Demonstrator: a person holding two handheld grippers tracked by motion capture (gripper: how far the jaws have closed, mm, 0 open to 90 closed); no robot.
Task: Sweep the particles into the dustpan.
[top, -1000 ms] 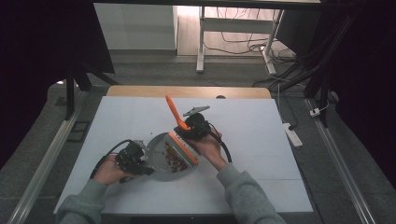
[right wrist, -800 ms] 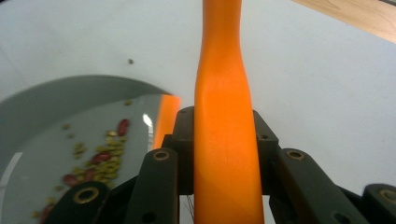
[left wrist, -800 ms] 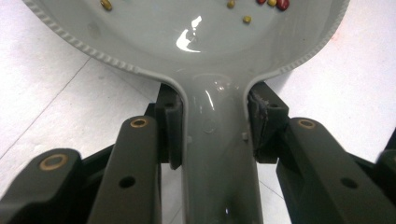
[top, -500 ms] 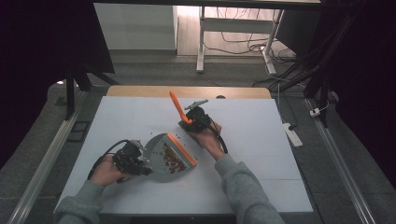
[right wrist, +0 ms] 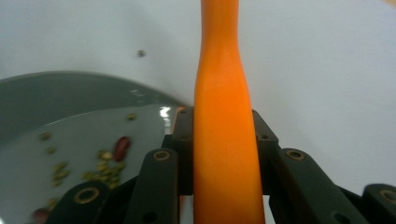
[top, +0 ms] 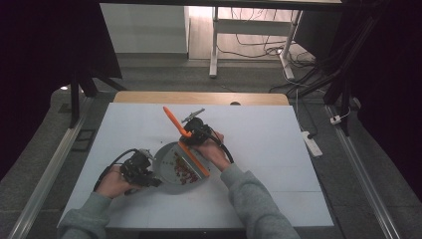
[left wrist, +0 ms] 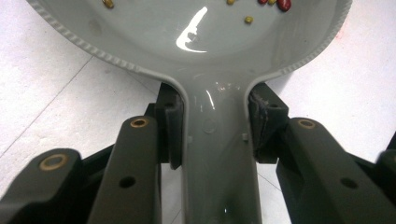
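Two tongs clenched, left tongs (left wrist: 215, 126) on grey dustpan (left wrist: 196, 42) handle, right tongs (right wrist: 223, 149) on orange brush (right wrist: 223, 116), scattered beans (top: 185, 171)

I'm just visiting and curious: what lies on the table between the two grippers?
In the high view, a grey dustpan with scattered beans lies between the left gripper and the right gripper, which holds an orange brush.

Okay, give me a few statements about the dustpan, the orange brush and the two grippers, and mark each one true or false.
1. The left gripper clamps the grey dustpan by its handle. True.
2. The right gripper is open and holds nothing. False: it is shut on the orange brush handle.
3. Red and green beans lie in the dustpan. True.
4. The dustpan sits on the floor. False: it is on the white table.
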